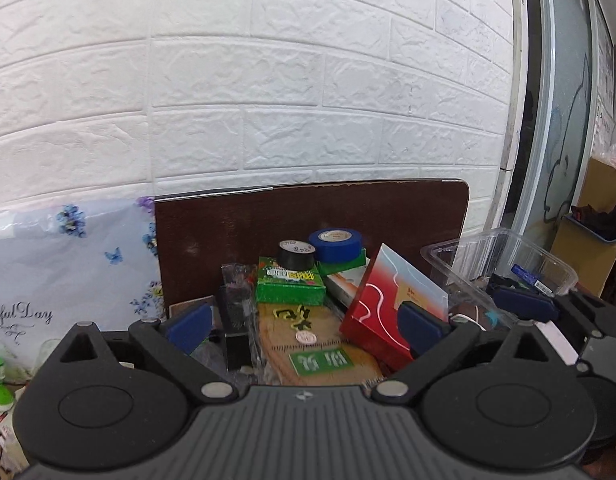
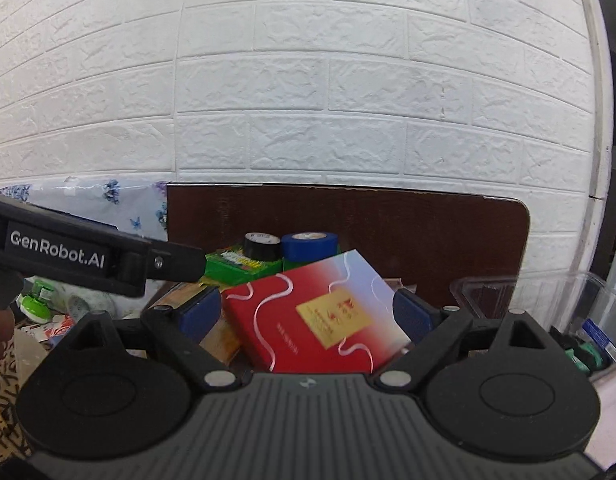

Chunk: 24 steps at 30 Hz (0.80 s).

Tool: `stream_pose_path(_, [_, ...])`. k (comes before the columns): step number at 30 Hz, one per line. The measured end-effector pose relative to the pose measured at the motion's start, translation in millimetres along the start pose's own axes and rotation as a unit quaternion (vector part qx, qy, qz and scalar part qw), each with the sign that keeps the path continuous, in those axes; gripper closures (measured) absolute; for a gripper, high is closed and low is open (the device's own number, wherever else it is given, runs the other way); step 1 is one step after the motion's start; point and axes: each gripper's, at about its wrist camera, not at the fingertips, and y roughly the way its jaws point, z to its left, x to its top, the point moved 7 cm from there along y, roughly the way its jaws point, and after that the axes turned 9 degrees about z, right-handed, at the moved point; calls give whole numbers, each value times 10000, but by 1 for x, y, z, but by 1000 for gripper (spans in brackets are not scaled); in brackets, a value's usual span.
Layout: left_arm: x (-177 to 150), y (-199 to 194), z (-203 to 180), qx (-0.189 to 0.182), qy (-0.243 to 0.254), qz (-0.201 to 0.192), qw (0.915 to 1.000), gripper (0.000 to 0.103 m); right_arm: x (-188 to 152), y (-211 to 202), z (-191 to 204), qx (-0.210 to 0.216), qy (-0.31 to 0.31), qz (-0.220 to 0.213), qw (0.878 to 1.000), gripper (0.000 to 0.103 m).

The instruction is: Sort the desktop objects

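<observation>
"GenRobot.AI" on the black left gripper (image 2: 180, 266); both it and the right gripper (image 2: 314, 314) wide, empty, above the tilted red-and-blue gold-labelled box (image 2: 320, 316).

Even, diffuse light falls on the white brick wall (image 1: 268, 80), bright without glare or hard shadows. Fisheye distortion bows the brick courses and darkens the frame corners in both views. Slight motion blur softens the clutter on the table, notably the red box (image 2: 320, 316); a faint sheen marks the clear plastic tray (image 1: 504, 256).

Dark brown table (image 1: 268, 216) against the wall, piled boxes, clear plastic tray (image 1: 504, 256) at right
</observation>
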Motion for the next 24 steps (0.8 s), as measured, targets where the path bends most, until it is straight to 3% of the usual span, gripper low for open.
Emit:
stream_pose_path(3, [-11,-15,-3,27,-143,-22,9999,1,-12,-22,4,-126,-21,-6,9999,7])
stream_pose_path(11, [-50,-43,-14,191,-258,190,9993,1,-46,-70,6,-310,216,-6,9993,7])
stream_pose_path(18, [-98,-65,-22,429,-150,330,9984,1,-76,-96,8,-703,137,280,9970,7])
stream_pose_path(24, [-142,-76,-25,91,-609,642,9960,1,-101,-98,14,-840,16,677,9942,7])
